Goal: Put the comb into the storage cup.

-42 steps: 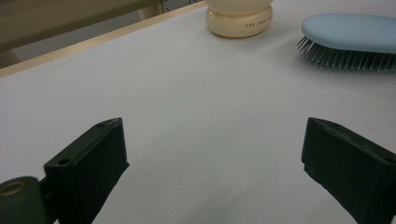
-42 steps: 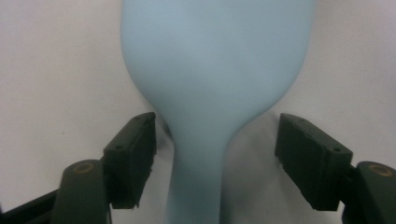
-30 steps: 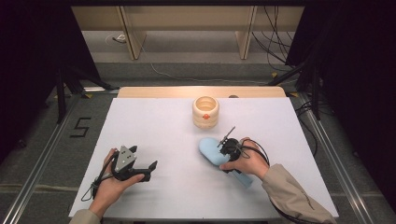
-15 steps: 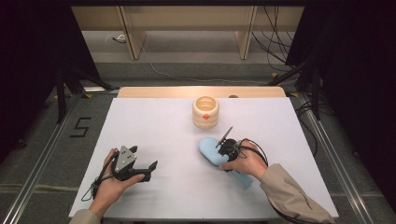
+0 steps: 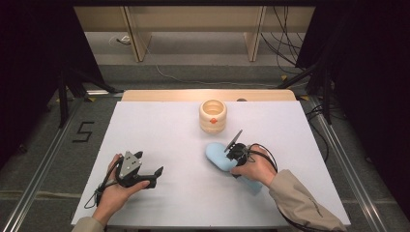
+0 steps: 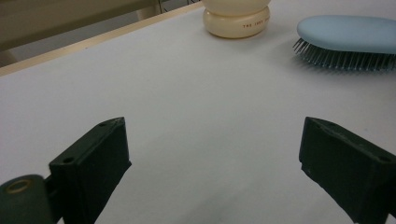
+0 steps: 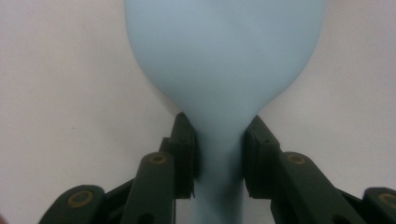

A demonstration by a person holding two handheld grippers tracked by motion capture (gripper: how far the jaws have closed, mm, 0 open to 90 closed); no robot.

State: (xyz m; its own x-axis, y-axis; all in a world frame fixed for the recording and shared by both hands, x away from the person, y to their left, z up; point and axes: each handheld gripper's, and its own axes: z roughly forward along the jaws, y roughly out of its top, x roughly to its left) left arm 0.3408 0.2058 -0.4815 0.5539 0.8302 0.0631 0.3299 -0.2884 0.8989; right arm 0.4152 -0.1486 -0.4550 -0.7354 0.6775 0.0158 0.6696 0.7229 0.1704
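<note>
**Q:** Hairbrush (image 5: 220,157) position and long axis are requested

**A:** Hairbrush, pale blue, is seen lying on the white table (image 5: 164,125), right of centre and nearer the person than the cream wooden pot (image 5: 212,116), from which it is kept apart. Its long axis is laid on a diagonal in the high view: the broad oval head is pointed up and left, toward the pot, and the handle (image 5: 251,184) is run down and right under the right hand (image 5: 256,169). In the left gripper view the bristles (image 6: 341,58) are seen turned down toward the table

**Q:** How is the brush held?

**A:** The right gripper (image 7: 219,154) is set at the narrow neck, where head and handle meet. Its jaws have just been closing and are seen pressed against both sides of the neck in the right gripper view, with the head extended straight ahead of them

**Q:** And the other tool?

**A:** The left gripper (image 5: 145,169) is held in the left hand (image 5: 116,191) low over the table at the left, well apart from the brush. Its jaws are spread wide, with nothing between them but bare table
</note>
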